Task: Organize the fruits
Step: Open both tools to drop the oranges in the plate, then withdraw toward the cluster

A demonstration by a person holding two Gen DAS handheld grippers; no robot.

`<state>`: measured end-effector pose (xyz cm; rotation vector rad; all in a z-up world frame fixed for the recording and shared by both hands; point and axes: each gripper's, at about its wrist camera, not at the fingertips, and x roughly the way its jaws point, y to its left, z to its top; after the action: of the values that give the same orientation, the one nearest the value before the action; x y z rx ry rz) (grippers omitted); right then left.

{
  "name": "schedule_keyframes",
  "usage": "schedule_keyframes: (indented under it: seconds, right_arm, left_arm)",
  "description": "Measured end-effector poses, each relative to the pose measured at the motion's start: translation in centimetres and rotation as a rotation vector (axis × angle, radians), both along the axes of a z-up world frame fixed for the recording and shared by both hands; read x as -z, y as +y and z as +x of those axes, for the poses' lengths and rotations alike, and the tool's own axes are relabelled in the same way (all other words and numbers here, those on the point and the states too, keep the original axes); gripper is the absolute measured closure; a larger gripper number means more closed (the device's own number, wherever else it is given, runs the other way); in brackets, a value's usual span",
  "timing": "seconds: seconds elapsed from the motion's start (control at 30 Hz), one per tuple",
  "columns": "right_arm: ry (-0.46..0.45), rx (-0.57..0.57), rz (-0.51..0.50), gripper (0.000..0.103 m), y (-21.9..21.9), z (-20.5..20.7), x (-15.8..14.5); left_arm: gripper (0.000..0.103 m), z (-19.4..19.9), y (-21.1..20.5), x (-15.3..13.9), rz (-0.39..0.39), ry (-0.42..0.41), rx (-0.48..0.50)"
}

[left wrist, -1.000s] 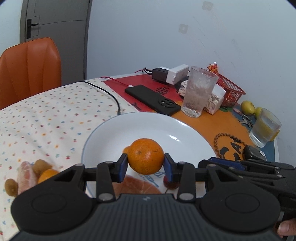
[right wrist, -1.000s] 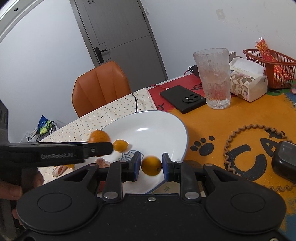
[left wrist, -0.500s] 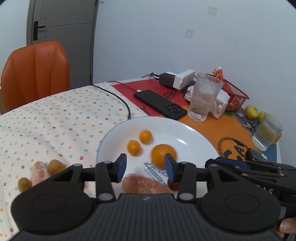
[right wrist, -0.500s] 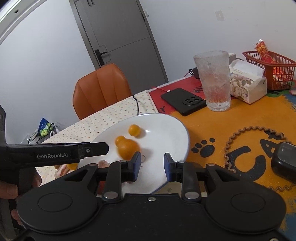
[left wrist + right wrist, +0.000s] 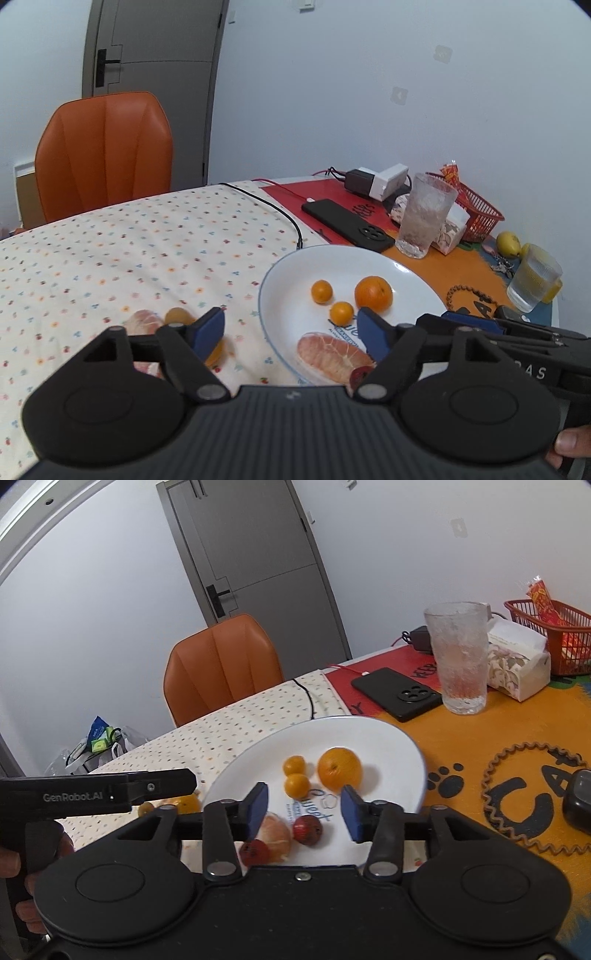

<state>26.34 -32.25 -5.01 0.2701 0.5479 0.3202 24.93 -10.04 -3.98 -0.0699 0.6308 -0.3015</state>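
A white plate (image 5: 406, 269) (image 5: 399, 738) holds an orange (image 5: 373, 292) (image 5: 340, 768), two small kumquats (image 5: 321, 291) (image 5: 294, 765), a peeled pomelo piece (image 5: 334, 352) (image 5: 275, 834) and two red dates (image 5: 307, 825). My left gripper (image 5: 290, 332) is open and empty, above the plate's left edge. My right gripper (image 5: 304, 808) is open and empty over the plate's near side. More fruit lies on the dotted cloth left of the plate: a peeled piece (image 5: 142, 323) and small yellow-orange fruits (image 5: 177, 315) (image 5: 186, 802).
A tall glass (image 5: 424, 218) (image 5: 460, 661), a black phone (image 5: 347, 223) (image 5: 397, 692), a tissue pack (image 5: 515, 664) and a red basket (image 5: 476, 212) (image 5: 554, 635) stand behind the plate. A small glass (image 5: 533, 282) and lemons (image 5: 508, 243) sit at right. An orange chair (image 5: 105, 151) is behind the table.
The left gripper let go of the orange and the right gripper let go of a kumquat; both now lie on the plate. Both grippers opened wide and drew back.
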Motion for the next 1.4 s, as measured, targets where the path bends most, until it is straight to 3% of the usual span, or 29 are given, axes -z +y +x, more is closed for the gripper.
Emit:
schedule_keyframes:
  seconds: [0.2, 0.43, 0.57, 0.77, 1.2, 1.4]
  right_arm:
    - [-0.016, -0.008, 0.000, 0.047, 1.3, -0.5, -0.5]
    - [-0.034, -0.031, -0.004, 0.033, 3.1, -0.8, -1.1]
    - [-0.046, -0.022, 0.005, 0.014, 3.9, -1.0, -1.3]
    - [-0.074, -0.023, 0.006, 0.001, 5.0, -1.2, -1.8]
    - [-0.089, -0.062, 0.002, 0.000, 7.9, -1.3, -2.2]
    - [-0.087, -0.102, -0.002, 0.000, 9.8, -1.3, -2.1]
  left_arm:
    - [0.012, -1.5, 1.6, -1.0, -0.006, -0.033, -0.024]
    - [0.011, -2.6, 4.1, -1.4, -0.012, -0.043, -0.075]
    - [0.010, -3.1, 5.7, -1.6, -0.032, -0.048, -0.107]
    - [0.005, -3.8, 7.9, -2.1, -0.056, -0.065, -0.140]
    - [0.004, -4.6, 12.1, -2.0, -0.106, -0.054, -0.185]
    - [0.004, -4.7, 13.7, -1.6, -0.082, -0.032, -0.207]
